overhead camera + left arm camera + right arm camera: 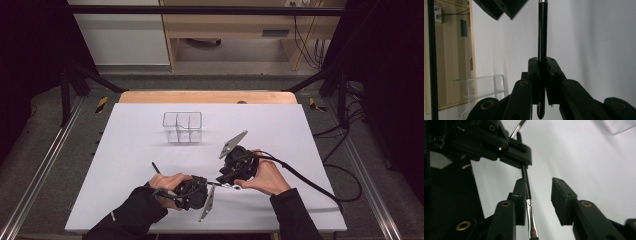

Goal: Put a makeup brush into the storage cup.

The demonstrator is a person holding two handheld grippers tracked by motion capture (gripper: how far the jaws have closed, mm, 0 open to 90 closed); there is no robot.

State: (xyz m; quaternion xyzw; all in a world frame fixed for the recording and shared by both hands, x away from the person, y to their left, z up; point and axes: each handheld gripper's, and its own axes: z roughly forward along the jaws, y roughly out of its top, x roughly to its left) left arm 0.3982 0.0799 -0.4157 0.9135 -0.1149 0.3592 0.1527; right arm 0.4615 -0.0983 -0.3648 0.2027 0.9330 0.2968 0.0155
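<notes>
Left gripper (542,65) clamped tight on the black handle of a thin brush (542,30), low over the white table (125,165). Right gripper (539,195) jaws apart around the brush's metal collar; one pad beside it, no squeeze.

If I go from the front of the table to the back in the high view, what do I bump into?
Left gripper clamped on the thin brush → right gripper, its grey plate → clear divided box → wooden table edge.
</notes>
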